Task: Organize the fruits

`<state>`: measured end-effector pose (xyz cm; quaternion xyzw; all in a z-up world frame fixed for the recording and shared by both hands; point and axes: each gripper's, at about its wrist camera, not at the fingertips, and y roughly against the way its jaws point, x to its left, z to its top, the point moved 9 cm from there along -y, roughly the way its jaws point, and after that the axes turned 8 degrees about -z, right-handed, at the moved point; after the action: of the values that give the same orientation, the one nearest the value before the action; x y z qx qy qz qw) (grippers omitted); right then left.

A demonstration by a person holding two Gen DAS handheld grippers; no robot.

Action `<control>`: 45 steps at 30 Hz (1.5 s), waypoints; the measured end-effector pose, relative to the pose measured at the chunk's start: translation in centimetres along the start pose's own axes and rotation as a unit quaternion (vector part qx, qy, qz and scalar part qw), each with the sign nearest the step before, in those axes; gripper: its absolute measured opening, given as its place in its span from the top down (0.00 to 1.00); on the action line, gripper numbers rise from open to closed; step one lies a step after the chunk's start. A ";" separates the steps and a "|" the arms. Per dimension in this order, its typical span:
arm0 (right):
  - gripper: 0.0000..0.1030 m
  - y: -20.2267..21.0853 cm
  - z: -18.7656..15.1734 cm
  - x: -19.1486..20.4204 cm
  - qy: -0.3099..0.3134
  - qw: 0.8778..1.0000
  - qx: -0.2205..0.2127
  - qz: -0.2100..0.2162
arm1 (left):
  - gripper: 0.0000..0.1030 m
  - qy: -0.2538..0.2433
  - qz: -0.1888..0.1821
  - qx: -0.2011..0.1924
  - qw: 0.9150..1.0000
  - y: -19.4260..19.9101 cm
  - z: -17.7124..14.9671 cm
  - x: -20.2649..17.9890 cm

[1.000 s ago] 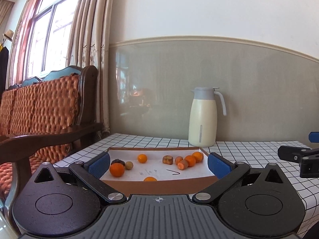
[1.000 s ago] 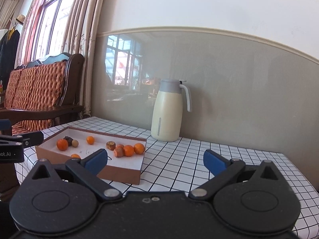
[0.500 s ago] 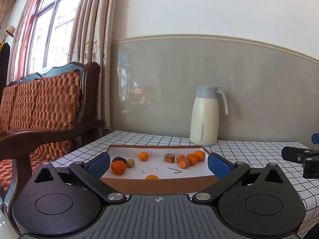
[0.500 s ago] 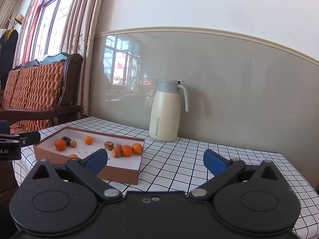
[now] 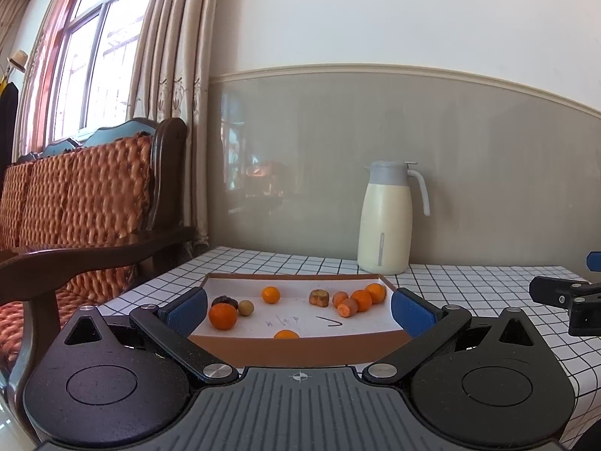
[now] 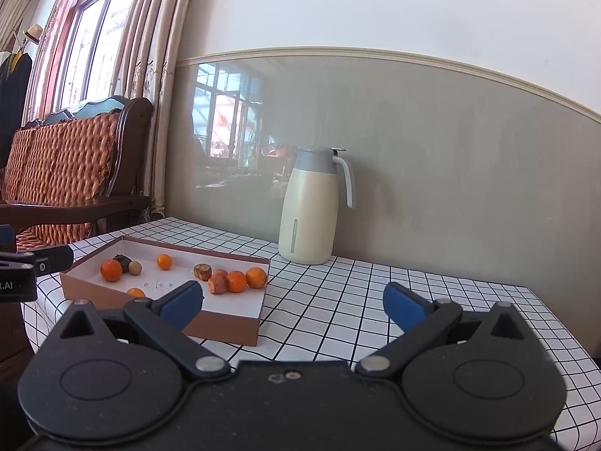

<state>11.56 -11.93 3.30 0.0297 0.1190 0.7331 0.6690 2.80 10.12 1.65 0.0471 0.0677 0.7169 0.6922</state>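
Brown shallow box (image 5: pixel 300 349) as my landmark, fruits (image 5: pixel 360 299) loose on its white floor, my left gripper (image 5: pixel 299 306) level before its near wall, fingers spread, holding nothing, my right gripper (image 6: pixel 292 300) level beside its right end, likewise spread, empty.

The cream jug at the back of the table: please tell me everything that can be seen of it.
The jug is a tall insulated-looking carafe with a glossy cream body, a grey matte top with lid, and a grey handle curving down its right side. A narrow grey vertical strip marks its front. It stands upright and closed on the checked tablecloth, close to the grey wall panel, behind and apart from the fruit box. Nothing else touches it.
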 end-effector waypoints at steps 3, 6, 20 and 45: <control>0.06 0.0 -0.1 0.0 0.002 1.000 0.001 0.000 | 0.00 0.000 0.000 0.000 1.000 0.0 0.0 0.0; 0.06 0.0 -0.1 0.1 0.004 1.000 0.001 0.000 | 0.00 0.000 0.000 0.000 1.000 0.0 0.0 0.0; 0.06 0.0 -0.1 0.1 0.004 1.000 0.002 0.000 | 0.00 -0.001 0.000 0.001 1.000 -0.1 0.1 -0.1; 0.06 0.0 -0.5 0.2 0.006 1.000 0.007 0.002 | 0.00 -0.001 -0.002 0.000 1.000 -0.2 0.0 -0.1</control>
<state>11.48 -11.74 2.82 0.0299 0.1277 0.7336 0.6668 3.01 9.98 1.64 0.0474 0.0670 0.7154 0.6938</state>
